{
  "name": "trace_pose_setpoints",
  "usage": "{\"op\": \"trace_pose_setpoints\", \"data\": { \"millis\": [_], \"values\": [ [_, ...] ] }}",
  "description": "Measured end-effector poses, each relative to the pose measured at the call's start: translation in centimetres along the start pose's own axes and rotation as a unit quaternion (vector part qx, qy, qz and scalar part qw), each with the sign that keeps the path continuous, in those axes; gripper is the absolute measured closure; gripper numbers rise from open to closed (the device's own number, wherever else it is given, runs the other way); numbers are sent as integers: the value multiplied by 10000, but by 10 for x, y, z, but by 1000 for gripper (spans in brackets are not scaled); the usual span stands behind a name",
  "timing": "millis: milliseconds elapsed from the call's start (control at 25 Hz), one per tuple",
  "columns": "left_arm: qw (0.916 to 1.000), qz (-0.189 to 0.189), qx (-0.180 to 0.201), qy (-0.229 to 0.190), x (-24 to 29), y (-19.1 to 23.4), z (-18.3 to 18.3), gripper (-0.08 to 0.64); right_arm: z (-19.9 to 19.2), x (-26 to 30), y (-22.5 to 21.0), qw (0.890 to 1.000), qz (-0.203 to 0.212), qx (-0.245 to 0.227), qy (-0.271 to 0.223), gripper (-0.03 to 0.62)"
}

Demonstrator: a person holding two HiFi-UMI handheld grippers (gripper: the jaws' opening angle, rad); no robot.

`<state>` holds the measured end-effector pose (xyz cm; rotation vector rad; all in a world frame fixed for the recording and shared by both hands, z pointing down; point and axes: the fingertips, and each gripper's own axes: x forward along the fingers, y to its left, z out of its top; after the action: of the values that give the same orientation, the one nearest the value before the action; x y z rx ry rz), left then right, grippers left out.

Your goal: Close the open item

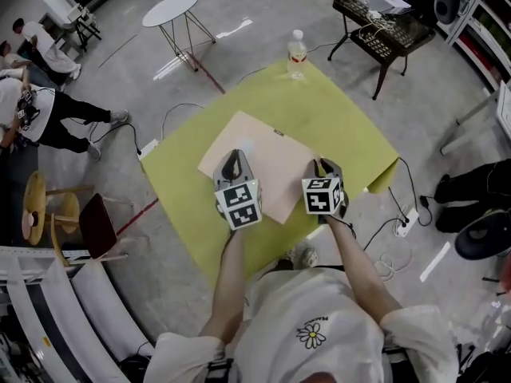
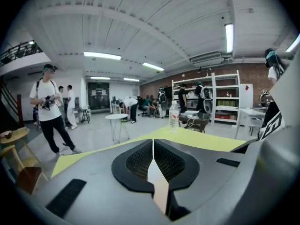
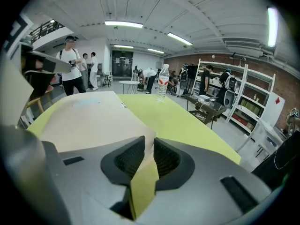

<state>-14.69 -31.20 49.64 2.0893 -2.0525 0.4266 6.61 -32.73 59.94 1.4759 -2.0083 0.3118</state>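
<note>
A flat tan folder (image 1: 255, 162) lies closed-looking on the yellow-green table (image 1: 335, 126). My left gripper (image 1: 233, 158) sits over the folder's near left part. In the left gripper view its jaws (image 2: 152, 146) meet with nothing visible between the pads, and tan shows below them. My right gripper (image 1: 322, 164) is at the folder's near right corner. In the right gripper view its jaws (image 3: 149, 144) stand a little apart. The folder (image 3: 89, 116) stretches away to the left, and its corner reaches the gap without the pads pressing on it.
A clear water bottle (image 1: 296, 54) stands at the table's far corner. On the floor are a round white table (image 1: 170, 9), a black bench with equipment (image 1: 383, 18), a wooden stool (image 1: 44, 206) and a power strip with cables (image 1: 406, 222). People stand at left.
</note>
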Motion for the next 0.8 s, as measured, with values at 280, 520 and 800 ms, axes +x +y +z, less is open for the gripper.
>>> {"op": "trace_pose_setpoints", "data": {
  "millis": [280, 520, 800],
  "values": [
    [9883, -1116, 425, 946, 66, -48, -2, 546, -2, 4, -4, 9981, 375, 347, 355, 532],
    [9783, -1530, 685, 1216, 88, -68, -3, 546, -3, 4, 0, 9963, 524, 571, 366, 528],
    [9821, -1508, 508, 1009, 82, -79, -1, 546, 3, 6, 1, 9962, 346, -697, 383, 529]
  ]
}}
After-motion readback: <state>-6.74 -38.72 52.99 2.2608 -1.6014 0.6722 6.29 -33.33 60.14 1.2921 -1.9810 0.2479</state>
